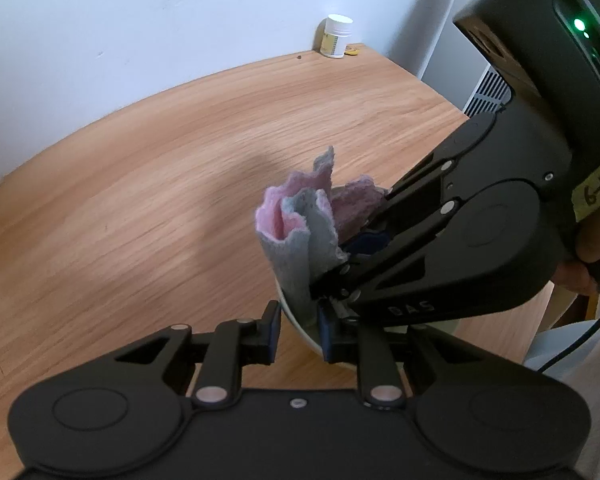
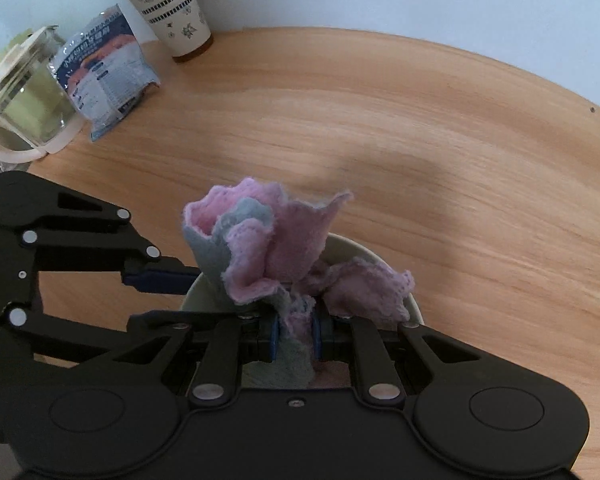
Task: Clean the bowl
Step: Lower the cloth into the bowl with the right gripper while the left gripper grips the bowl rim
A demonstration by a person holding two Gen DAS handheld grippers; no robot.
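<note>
Left gripper (image 1: 296, 330) pinches the bowl (image 2: 414, 308) rim; right gripper (image 2: 294, 336), clenched on the cloth (image 2: 268, 248), hangs over the bowl. Best keep the rim steady; press cloth down and sweep the inner wall.

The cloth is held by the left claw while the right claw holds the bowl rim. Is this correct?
Reversed. In the right wrist view, the right claw pinches the cloth; the left wrist view shows the left claw gripping the bowl rim.
</note>
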